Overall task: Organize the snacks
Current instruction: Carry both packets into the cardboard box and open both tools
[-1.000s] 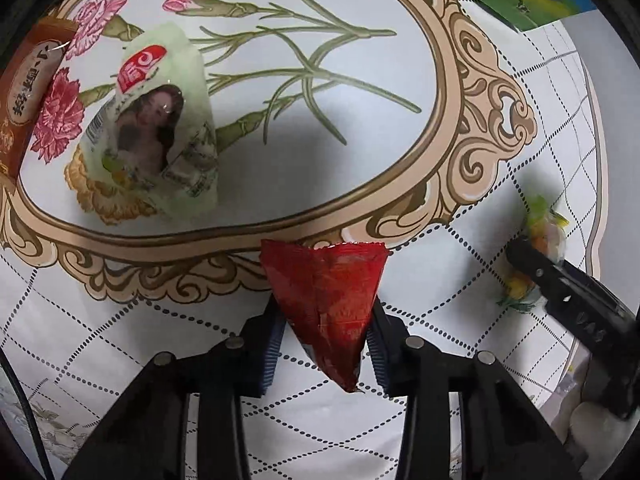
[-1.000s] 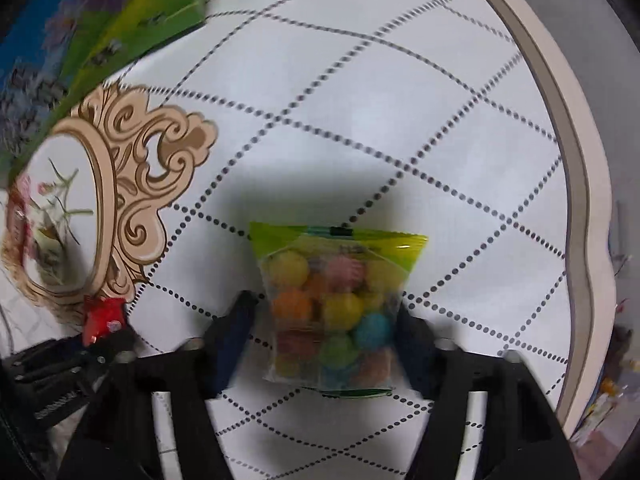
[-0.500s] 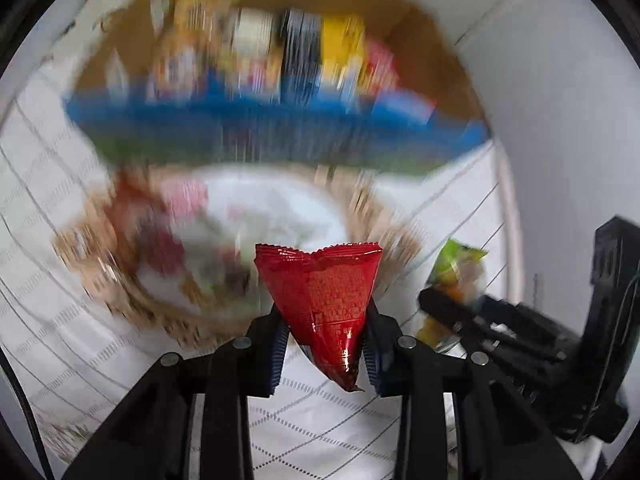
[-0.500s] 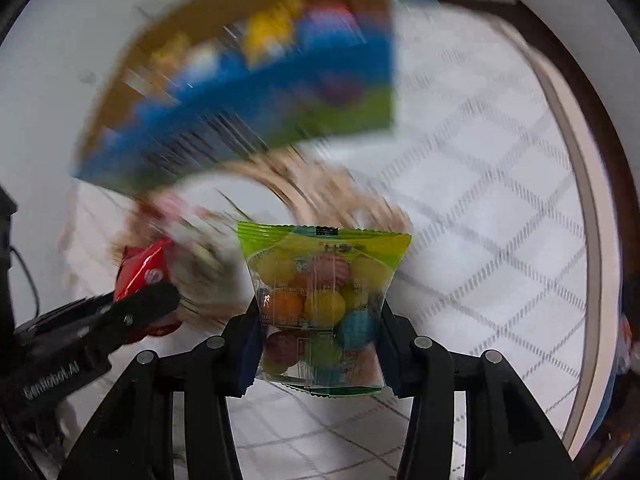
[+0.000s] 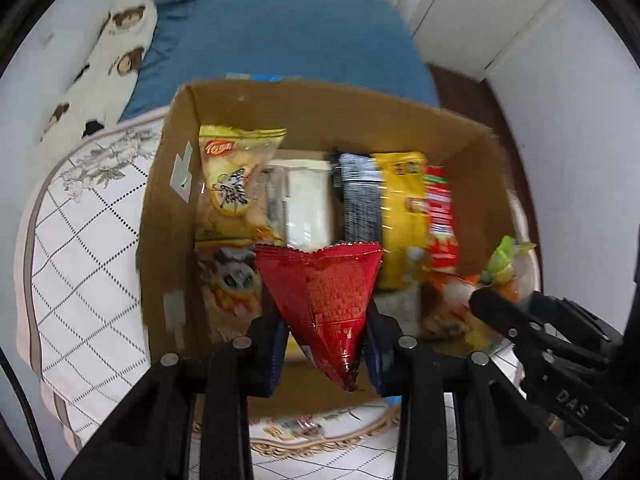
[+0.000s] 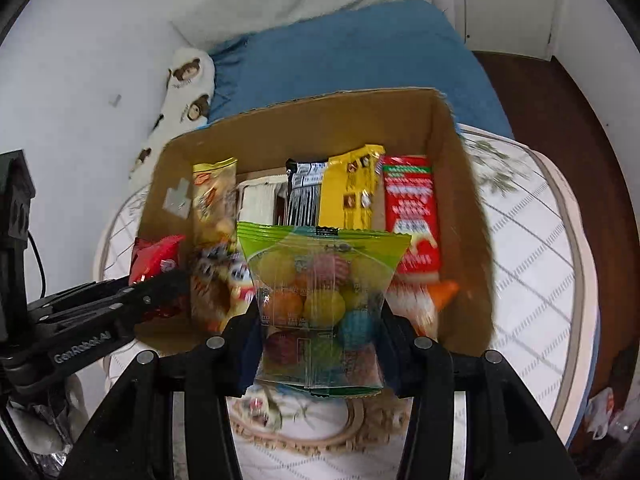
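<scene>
Both packets hang over the cardboard box (image 5: 168,216), left claw (image 5: 325,342) pinching the red packet (image 5: 320,300), right claw (image 6: 318,344) gripping the candy bag (image 6: 320,300); I'd lower them into the front gaps before releasing.

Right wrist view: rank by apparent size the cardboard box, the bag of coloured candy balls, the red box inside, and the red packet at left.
1. cardboard box
2. bag of coloured candy balls, inflated by nearness to the camera
3. red box
4. red packet, partly hidden by the left gripper
</scene>
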`<move>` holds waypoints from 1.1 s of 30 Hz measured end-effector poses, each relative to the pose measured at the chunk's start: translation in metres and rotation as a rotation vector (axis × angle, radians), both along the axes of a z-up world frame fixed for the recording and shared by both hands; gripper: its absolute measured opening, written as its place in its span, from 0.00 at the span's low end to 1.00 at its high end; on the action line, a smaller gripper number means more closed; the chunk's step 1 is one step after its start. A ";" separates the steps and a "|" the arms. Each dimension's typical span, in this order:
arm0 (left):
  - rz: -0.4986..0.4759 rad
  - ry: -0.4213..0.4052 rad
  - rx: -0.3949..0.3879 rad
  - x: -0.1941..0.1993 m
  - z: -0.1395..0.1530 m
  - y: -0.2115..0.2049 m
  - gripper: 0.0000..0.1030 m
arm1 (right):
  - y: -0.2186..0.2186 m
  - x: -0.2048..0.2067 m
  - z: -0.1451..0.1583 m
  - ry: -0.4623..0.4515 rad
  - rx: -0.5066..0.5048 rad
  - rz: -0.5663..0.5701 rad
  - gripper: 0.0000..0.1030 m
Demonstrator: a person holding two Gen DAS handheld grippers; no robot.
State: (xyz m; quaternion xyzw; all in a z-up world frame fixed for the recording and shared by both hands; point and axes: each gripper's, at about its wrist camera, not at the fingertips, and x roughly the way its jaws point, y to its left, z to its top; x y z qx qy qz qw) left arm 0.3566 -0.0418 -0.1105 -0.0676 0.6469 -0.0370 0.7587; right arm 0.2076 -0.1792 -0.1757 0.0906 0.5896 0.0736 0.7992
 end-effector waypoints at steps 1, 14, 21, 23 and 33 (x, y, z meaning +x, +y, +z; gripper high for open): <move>0.003 0.019 0.013 0.012 -0.010 0.005 0.29 | 0.005 0.015 -0.009 0.021 -0.001 0.005 0.50; 0.053 0.152 0.041 0.059 -0.074 0.028 0.61 | 0.028 0.072 -0.080 0.133 -0.096 0.038 0.93; 0.055 0.100 0.062 0.050 -0.067 0.027 0.81 | 0.017 0.063 -0.073 0.114 -0.153 0.030 0.93; 0.048 0.079 0.077 0.045 -0.061 0.022 0.82 | 0.013 0.059 -0.069 0.109 -0.157 0.020 0.93; 0.051 -0.083 0.134 0.012 -0.018 0.015 0.82 | 0.001 0.027 -0.034 0.012 -0.198 -0.002 0.93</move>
